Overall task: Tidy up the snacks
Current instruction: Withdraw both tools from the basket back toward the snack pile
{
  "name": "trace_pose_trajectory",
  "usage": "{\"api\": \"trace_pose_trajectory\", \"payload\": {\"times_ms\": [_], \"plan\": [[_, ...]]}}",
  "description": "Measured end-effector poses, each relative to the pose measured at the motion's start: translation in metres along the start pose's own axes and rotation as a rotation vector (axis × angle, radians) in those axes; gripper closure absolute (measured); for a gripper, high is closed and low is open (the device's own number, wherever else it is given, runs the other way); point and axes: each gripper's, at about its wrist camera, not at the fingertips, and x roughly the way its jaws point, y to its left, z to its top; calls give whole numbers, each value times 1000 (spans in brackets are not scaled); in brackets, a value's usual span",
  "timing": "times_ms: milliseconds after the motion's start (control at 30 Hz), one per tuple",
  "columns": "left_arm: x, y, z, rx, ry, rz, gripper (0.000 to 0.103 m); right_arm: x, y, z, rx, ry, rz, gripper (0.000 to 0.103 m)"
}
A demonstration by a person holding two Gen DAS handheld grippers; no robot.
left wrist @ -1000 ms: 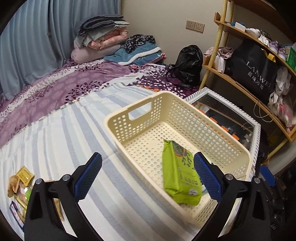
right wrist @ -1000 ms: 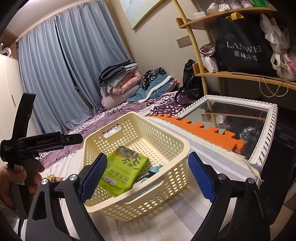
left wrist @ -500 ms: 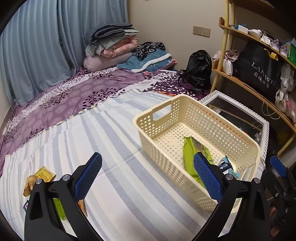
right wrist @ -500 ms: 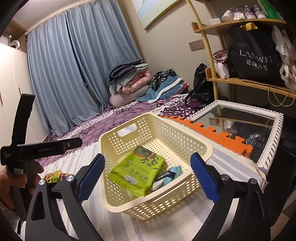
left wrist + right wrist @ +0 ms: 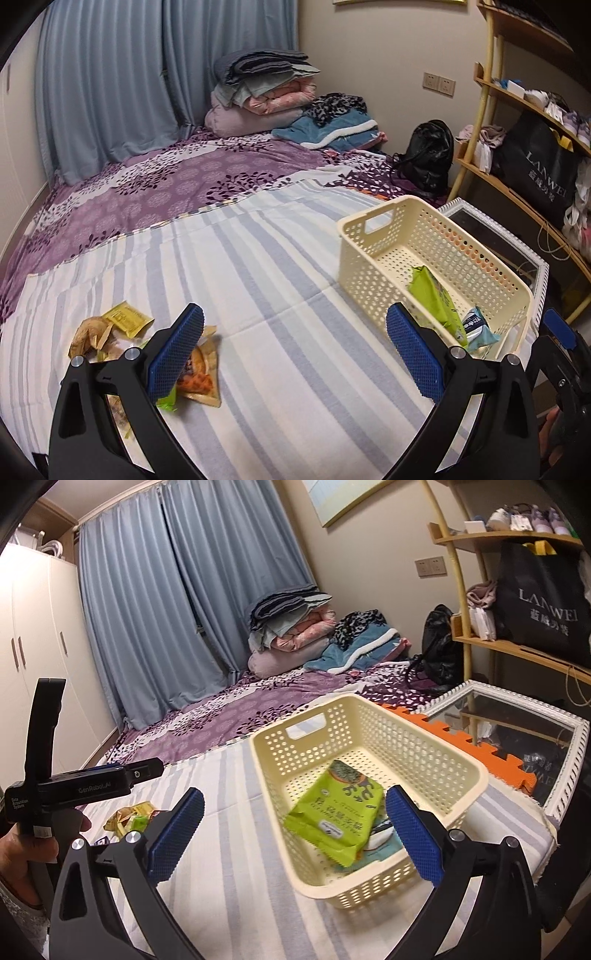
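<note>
The basket (image 5: 369, 801) sits at the lower right of the right wrist view on the striped bed (image 5: 266, 266), with a green packet (image 5: 334, 818) leaning inside over a blue packet (image 5: 384, 843). The loose snacks (image 5: 125, 332) lie in a heap at the lower left of the left wrist view, well apart from the basket. The left gripper (image 5: 293, 350) has its jaws spread wide and empty, with the heap just behind its left pad. The right gripper (image 5: 293, 830) has jaws opening with nothing between them. The likely risk is in the pick: the packets overlap and look thin and crinkly, so closing jaws may pinch two at once, or press one into the soft bedding and slide off. A carried packet could also catch the basket rim and fall outside.
</note>
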Motion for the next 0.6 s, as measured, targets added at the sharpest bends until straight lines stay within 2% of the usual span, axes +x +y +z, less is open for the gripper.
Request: {"api": "trace_pose_trajectory", "payload": {"times_ms": [433, 600], "plan": [[-26, 70, -32, -130, -10, 27, 2, 6, 56, -7, -75, 47, 67, 5], [-30, 106, -51, -196, 7, 67, 2, 15, 74, -15, -99, 83, 94, 5]]}}
